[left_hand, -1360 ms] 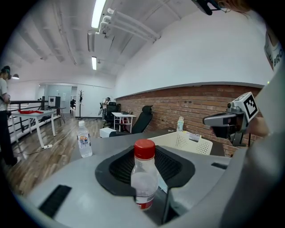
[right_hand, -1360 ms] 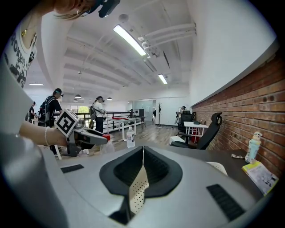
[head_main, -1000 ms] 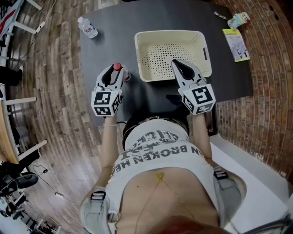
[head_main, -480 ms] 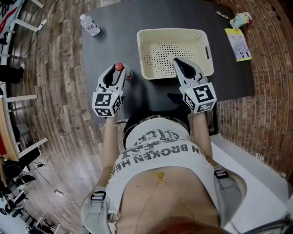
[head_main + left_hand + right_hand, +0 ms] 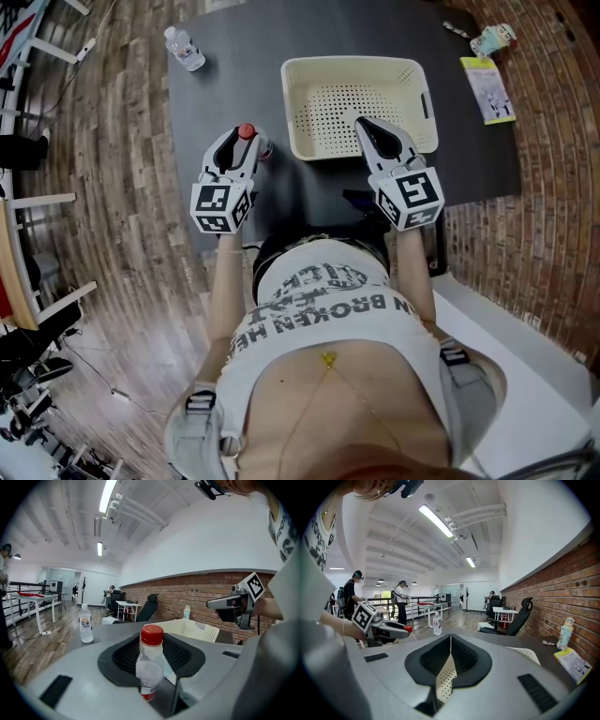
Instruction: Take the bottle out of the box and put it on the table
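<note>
A clear bottle [image 5: 246, 132] with a red cap stands upright on the dark table [image 5: 234, 75], just left of the cream perforated box [image 5: 352, 64]. My left gripper [image 5: 238, 152] is shut on it low on its body; in the left gripper view the bottle [image 5: 151, 660] rises between the two jaws. The box holds nothing that I can see. My right gripper [image 5: 371, 127] hovers over the box's near rim with its jaws together and nothing in them. In the right gripper view the right gripper [image 5: 449, 638] shows only a thin slit, with the box's holes behind it.
A second, white-capped water bottle [image 5: 185, 49] stands at the table's far left corner. A yellow-edged booklet [image 5: 487, 89] and a small pale bottle [image 5: 489, 39] lie at the far right. A brick wall runs along the right. People stand far off in the right gripper view.
</note>
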